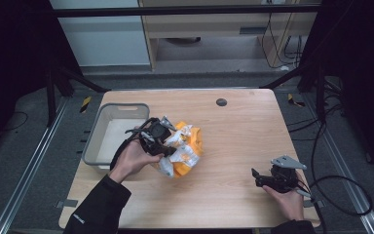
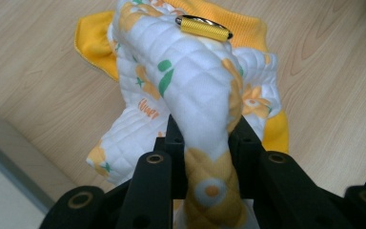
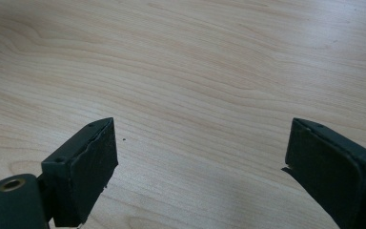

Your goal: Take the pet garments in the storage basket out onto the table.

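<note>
My left gripper point(image 2: 205, 143) has its jaws closed tight on a fold of the cloth point(image 2: 195, 90), a quilted white piece with yellow flowers and a yellow backing, which lies bunched on the table point(image 1: 233, 141) just right of the grey bin point(image 1: 97, 134). My right gripper point(image 3: 200, 157) hangs low over bare wood well to the right of that bin, jaws spread wide and holding nothing.
</note>
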`<action>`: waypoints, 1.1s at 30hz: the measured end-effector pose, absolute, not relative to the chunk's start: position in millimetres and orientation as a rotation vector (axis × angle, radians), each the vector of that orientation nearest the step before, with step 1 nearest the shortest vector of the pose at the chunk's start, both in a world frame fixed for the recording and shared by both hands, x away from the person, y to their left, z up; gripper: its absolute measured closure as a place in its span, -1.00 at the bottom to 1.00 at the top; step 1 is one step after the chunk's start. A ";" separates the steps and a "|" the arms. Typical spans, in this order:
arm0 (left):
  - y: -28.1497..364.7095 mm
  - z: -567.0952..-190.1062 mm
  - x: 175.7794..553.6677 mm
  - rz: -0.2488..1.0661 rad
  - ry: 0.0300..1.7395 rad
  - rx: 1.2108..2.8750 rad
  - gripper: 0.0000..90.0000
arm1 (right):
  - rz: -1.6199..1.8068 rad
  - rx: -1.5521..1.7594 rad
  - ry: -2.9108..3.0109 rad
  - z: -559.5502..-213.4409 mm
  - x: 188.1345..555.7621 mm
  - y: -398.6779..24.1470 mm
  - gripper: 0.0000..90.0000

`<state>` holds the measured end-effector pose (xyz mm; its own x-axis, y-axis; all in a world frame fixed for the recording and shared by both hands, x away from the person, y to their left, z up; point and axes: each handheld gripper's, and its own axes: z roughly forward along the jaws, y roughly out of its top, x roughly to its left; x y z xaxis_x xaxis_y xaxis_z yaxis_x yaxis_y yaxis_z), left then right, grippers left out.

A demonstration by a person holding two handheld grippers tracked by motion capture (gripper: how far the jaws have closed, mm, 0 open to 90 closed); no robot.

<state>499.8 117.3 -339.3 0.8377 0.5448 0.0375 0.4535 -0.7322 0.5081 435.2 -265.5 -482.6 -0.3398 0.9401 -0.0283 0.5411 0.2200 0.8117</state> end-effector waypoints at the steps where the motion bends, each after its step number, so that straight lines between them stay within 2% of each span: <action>1: 114.8 -342.2 499.3 0.245 0.734 2.520 0.64 | 0.985 1.362 1.970 -482.6 435.2 -265.5 -0.77; 33: 70.3 -409.4 493.9 0.148 0.632 2.543 0.61 | 0.962 1.356 1.980 -484.1 435.6 -264.8 -0.77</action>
<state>493.9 70.3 -409.4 0.8856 0.4641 -0.0172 0.4085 -0.7608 0.5043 435.6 -264.8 -484.1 -0.3408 0.9391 -0.0435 0.5465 0.2356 0.8036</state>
